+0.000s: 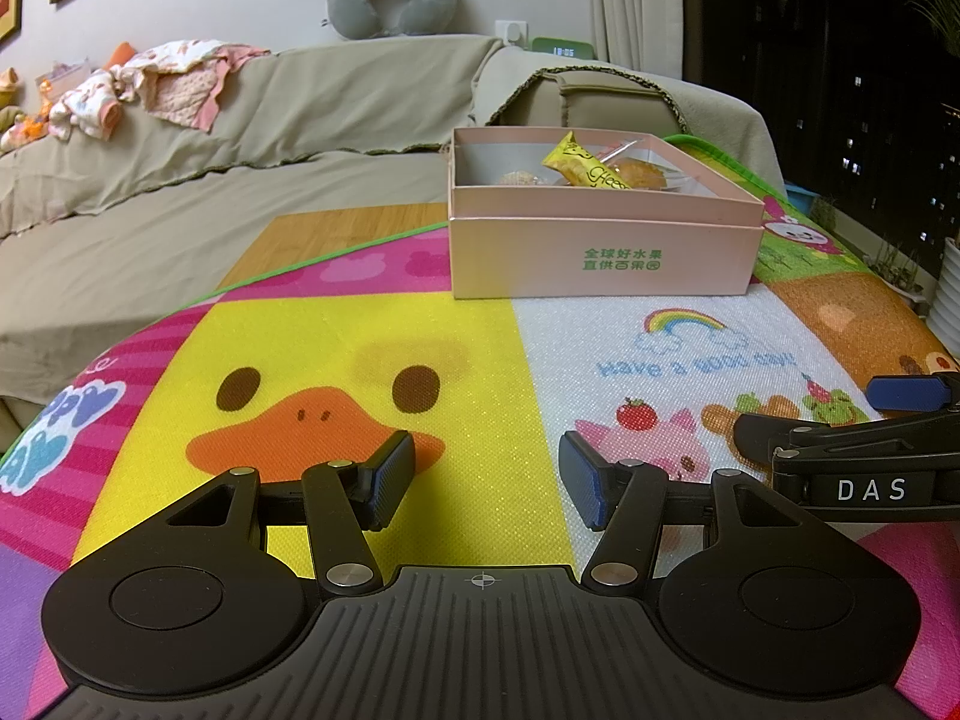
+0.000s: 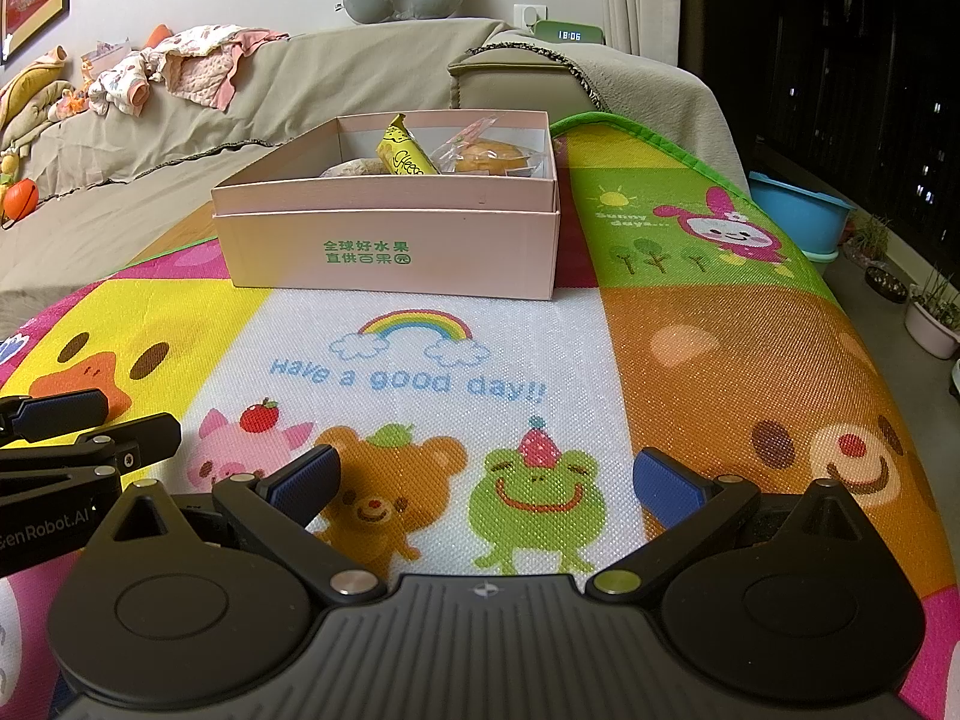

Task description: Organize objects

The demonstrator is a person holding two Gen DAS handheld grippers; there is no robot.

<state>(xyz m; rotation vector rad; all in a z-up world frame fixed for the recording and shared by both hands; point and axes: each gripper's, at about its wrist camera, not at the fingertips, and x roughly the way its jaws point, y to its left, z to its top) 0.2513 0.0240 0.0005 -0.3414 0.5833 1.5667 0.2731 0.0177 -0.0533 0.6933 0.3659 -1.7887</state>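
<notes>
Both tools agape, empty.

Cartoon-printed play mat over a wooden table; open pink box directly on the mat

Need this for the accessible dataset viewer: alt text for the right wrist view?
A pink box holding wrapped snacks sits on a cartoon play mat. The right gripper hovers nearer the camera, jaws open and empty.
</notes>
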